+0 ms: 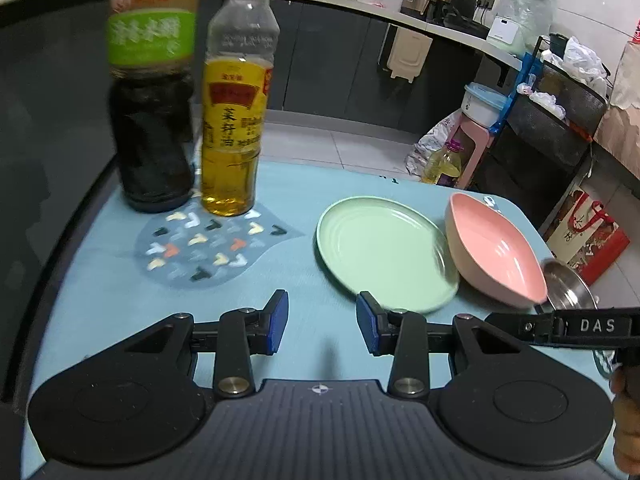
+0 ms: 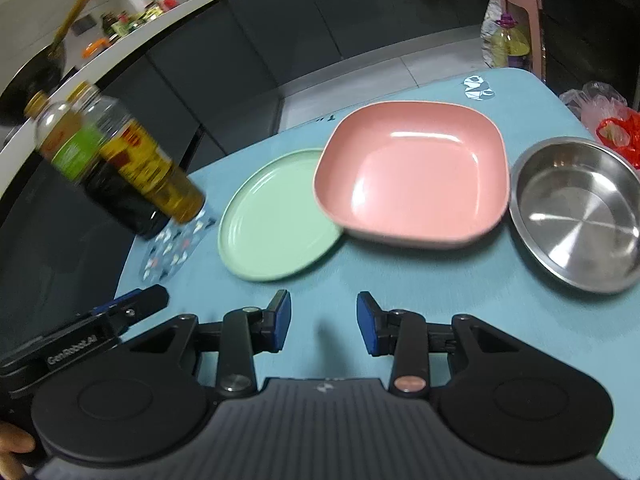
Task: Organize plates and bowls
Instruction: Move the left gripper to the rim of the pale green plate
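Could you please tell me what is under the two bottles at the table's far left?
A patterned mat lies under the oil bottle and dark sauce bottle. The bottles hide the part beneath them.

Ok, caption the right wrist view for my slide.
Open right gripper above the blue table, facing green plate, pink bowl and steel dish.

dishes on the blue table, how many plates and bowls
3, in a row: the green plate on the left, the pink square bowl in the middle overlapping the plate's edge, and the steel bowl on the right. None looks stacked or hidden.
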The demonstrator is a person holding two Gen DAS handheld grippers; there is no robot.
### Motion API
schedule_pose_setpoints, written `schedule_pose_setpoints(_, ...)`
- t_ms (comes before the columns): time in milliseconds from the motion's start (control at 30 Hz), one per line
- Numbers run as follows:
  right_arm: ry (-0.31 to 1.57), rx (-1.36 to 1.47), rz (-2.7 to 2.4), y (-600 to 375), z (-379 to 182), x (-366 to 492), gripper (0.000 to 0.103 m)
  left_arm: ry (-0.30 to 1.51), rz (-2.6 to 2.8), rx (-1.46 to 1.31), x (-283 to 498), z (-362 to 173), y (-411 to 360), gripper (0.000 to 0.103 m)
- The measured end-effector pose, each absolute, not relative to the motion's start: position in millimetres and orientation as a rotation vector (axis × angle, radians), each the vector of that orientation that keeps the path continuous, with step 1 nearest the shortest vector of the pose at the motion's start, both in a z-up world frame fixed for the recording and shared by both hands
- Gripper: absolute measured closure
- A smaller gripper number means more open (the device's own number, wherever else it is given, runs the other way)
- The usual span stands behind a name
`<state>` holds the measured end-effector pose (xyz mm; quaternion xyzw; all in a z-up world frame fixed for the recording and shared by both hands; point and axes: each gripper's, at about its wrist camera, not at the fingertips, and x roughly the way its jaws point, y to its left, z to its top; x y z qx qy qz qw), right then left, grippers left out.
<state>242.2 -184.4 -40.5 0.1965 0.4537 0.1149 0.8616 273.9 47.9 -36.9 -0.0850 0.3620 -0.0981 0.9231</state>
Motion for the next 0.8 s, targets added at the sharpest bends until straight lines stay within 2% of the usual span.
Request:
schedule_pose_setpoints(300,0.946,0.475,0.196,-182.3,-52.4,270.3,0.09,0.777,-0.208,-0.163,322.6,-62.6,29.6,0.068)
schedule_pose_setpoints(800,0.923,0.456,0.178,-173.3,-63.1,286.2,0.09,0.773,-0.184,-0.149,346.3,-75.5,23.7,0.068)
